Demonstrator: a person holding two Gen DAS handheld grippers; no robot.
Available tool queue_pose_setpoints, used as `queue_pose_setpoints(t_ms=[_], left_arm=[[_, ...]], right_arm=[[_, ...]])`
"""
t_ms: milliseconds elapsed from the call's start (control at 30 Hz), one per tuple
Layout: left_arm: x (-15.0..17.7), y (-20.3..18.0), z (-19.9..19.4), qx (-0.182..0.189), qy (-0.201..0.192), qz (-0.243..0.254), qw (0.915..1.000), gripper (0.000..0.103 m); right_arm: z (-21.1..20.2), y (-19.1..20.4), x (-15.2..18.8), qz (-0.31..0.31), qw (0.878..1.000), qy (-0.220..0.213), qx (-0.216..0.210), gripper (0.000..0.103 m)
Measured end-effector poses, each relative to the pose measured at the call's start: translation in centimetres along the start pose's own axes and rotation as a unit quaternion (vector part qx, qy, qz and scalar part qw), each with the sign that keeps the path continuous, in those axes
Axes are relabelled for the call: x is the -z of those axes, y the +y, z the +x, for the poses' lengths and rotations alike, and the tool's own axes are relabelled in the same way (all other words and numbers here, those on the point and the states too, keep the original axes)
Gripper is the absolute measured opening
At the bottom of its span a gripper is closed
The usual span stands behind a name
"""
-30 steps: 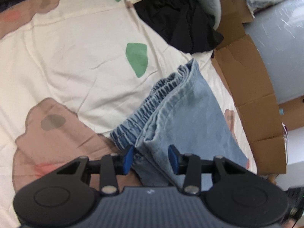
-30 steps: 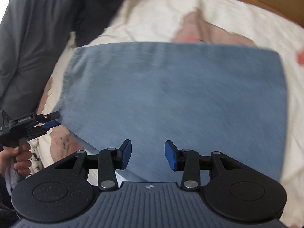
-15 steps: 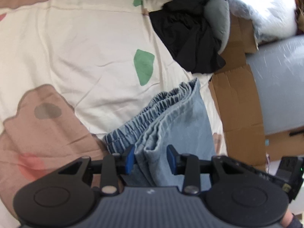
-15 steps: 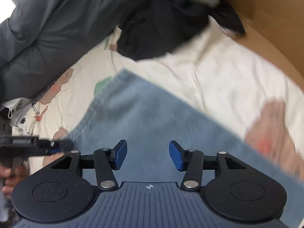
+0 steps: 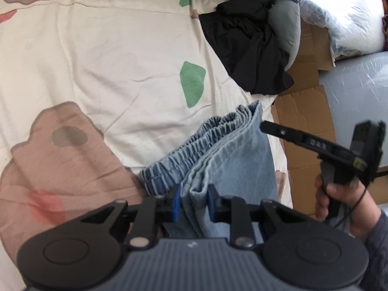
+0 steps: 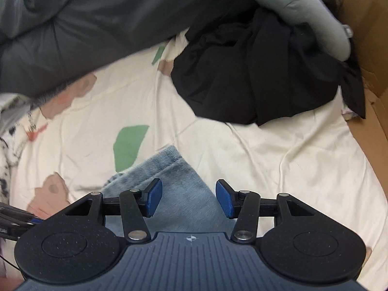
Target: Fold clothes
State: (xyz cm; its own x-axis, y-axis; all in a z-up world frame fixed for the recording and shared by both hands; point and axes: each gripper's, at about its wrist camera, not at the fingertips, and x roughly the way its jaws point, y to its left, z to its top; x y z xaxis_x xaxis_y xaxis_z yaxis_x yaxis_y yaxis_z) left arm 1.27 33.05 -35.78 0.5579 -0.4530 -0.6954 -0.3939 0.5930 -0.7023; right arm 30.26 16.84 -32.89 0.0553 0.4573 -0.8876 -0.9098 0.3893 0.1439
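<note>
Cream cotton bedsheet with brown, green and pink patches (image 5: 101, 55) fills most of both views. A dark grey padded quilt (image 6: 80, 26) lies along its edge at 11 o'clock in the right wrist view. Brown corrugated cardboard sheets (image 5: 305, 118) border the bed at 3 o'clock in the left wrist view.

A crumpled black garment (image 5: 247, 55) sits at 1 o'clock in the left wrist view, with a light grey padded cushion (image 5: 287, 19) touching its far side.

The folded light blue denim trousers with elasticated waistband (image 5: 232, 150) lie on the sheet at 6 o'clock in both views, near the cardboard edge, the gathered waistband facing 10 o'clock in the left wrist view.

The left gripper (image 5: 192, 205) is narrow and closing, a bunched fold of denim standing between its 2 blue pads, which press on it. The right gripper (image 6: 188, 198) is moderately wide, hovering over a corner of the trousers with nothing gripped. The person's right hand (image 5: 339, 203) holds its handle at 4 o'clock in the left wrist view.
</note>
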Motion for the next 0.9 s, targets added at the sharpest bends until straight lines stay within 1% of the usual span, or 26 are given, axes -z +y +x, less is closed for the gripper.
queue_pose_setpoints(t_ms=[67,167,367,500,567,767,900], left_arm=[[-0.1,0.1,0.0,0.002,0.003,-0.002,1.0,0.024],[-0.1,0.3,0.1,0.002,0.004,-0.005,1.0,0.024],[-0.3,0.4,0.3,-0.002,0.009,-0.011,0.9999,0.024],[-0.3,0.6,0.3,-0.004,0.011,-0.013,0.9998,0.024],[-0.3,0.7,0.3,-0.002,0.012,-0.014,0.9998,0.024],[-0.1,0.6,-0.1,0.004,0.011,-0.02,0.9997,0.023],[0.1,-0.1,-0.7,0.011,0.012,-0.015,0.9998,0.02]], right_arm=[[1.0,-0.1,-0.3,-0.006,1.0,0.016,-0.007,0.056],[2.2,-0.1,-0.8,-0.026,0.999,0.026,-0.006,0.057],[4.7,-0.1,-1.9,-0.035,0.996,0.073,-0.024,0.056],[6.1,-0.9,-2.7,-0.008,0.991,0.122,-0.048,0.056],[6.3,-1.2,-3.1,-0.002,0.989,0.138,-0.059,0.056],[5.5,-2.1,-3.7,-0.003,0.983,0.16,-0.094,0.056],[5.5,-2.1,-3.9,-0.009,0.981,0.166,-0.098,0.056]])
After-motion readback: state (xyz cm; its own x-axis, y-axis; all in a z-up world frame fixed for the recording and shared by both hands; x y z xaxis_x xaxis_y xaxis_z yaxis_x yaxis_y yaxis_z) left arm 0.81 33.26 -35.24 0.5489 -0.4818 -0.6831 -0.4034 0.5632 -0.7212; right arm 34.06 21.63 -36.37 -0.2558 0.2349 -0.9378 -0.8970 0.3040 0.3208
